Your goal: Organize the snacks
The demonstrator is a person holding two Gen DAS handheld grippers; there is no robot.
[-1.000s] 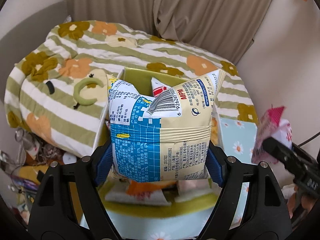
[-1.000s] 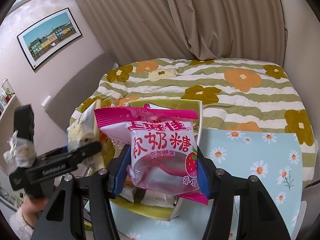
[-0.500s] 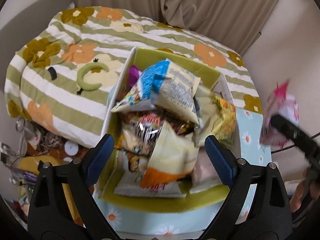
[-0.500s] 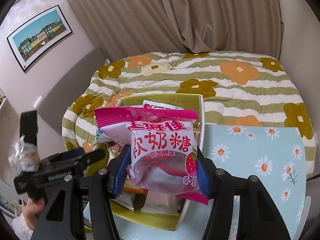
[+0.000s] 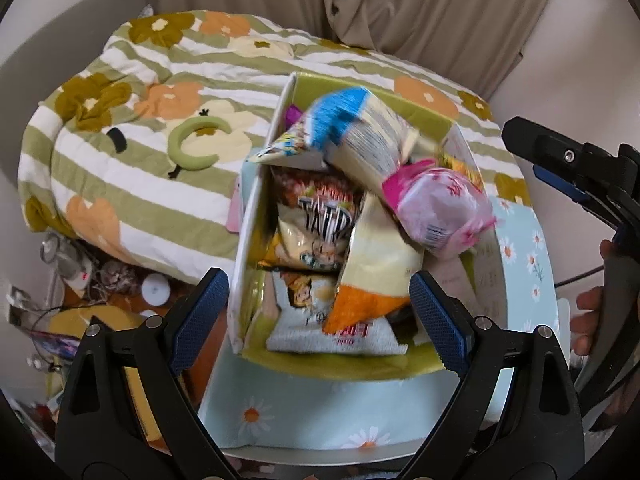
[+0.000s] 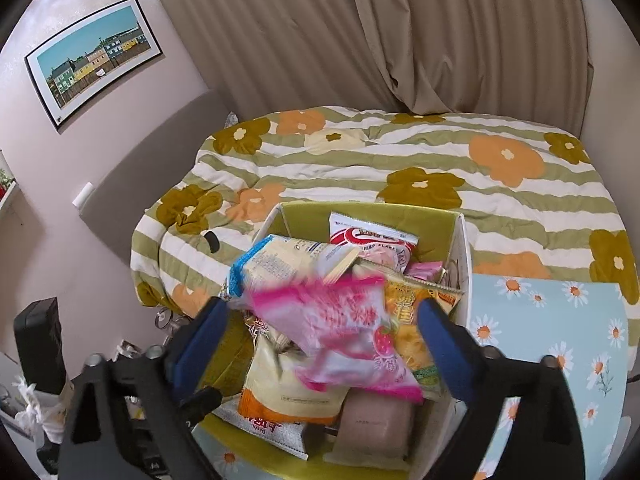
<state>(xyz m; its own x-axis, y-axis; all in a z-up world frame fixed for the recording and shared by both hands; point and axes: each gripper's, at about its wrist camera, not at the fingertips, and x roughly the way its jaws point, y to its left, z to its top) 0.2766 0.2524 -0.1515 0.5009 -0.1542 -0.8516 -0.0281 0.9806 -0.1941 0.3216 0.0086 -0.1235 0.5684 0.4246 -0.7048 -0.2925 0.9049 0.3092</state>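
Note:
A white box with a green lining [image 5: 256, 220] [image 6: 464, 256] stands on the daisy-print table and holds several snack bags. The blue-and-white bag [image 5: 360, 128] [image 6: 288, 264] lies on top of the pile at the far left. My left gripper [image 5: 316, 280] hangs open over the box's near end with nothing between its pads. My right gripper [image 6: 322, 308] is above the box with its jaws opening. The pink strawberry candy bag [image 6: 340, 332] [image 5: 440, 208] is blurred between them, free of the pads and dropping onto the pile.
The table [image 5: 300, 412] [image 6: 560, 320] stands against a bed with a green-striped flower quilt [image 5: 160, 160] [image 6: 400, 160]. Small clutter [image 5: 80, 280] lies on the floor at the left. A person's hand [image 5: 588, 312] holds the right tool. Curtains hang behind the bed.
My left gripper let go of the blue-and-white bag, which fell into the box. My right gripper has just opened and the pink bag is falling. Both grippers came closer over the box.

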